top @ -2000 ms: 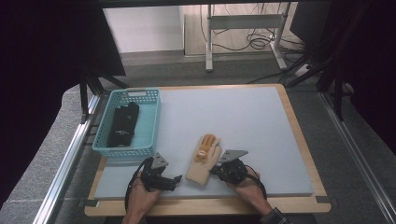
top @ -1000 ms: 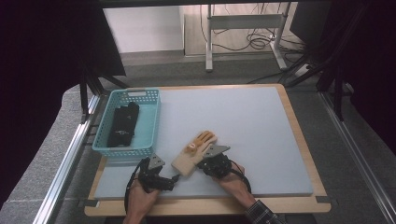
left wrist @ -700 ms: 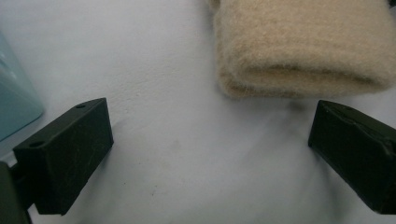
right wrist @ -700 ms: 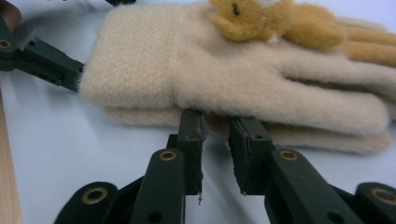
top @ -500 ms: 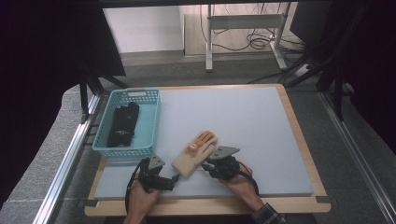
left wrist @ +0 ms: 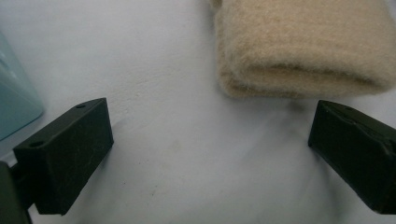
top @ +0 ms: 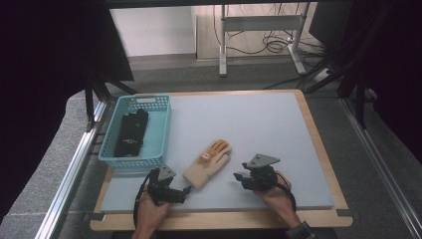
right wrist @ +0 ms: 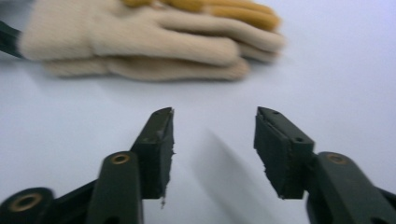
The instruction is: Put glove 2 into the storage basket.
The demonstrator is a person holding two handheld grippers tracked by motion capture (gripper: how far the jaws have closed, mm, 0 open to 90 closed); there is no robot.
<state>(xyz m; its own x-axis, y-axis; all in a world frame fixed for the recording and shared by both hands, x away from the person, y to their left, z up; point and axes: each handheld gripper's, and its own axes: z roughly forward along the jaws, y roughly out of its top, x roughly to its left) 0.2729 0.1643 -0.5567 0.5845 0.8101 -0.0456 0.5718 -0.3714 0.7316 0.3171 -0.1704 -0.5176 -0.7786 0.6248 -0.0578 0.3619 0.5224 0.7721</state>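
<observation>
Since half a second ago the right gripper (top: 240,177) has drawn back to the right, away from the glove (top: 209,162), and a bare strip of mat now lies between them; before, it sat against the glove's right side. The glove, a beige knitted one with orange-yellow fingertips, has stayed where it was over that half second: flat on the grey mat (top: 259,124), near the front edge and a little left of centre, its cuff toward the person and its fingers aimed away and to the right. In the right gripper view the glove (right wrist: 154,42) lies sideways ahead of the jaws, which stand spread with nothing between them. The left gripper (top: 185,191), held in the left hand (top: 149,211), sits at the glove's cuff end. In the left gripper view its jaws are wide apart, and the cuff (left wrist: 299,51) lies on the mat just beyond them, nearer the right-hand jaw, not gripped. A teal plastic basket (top: 161,127) stands at the mat's left edge with a black object (top: 130,132) lying inside it; what that object is I cannot tell. The right hand (top: 276,196) rests at the front of the mat.
</observation>
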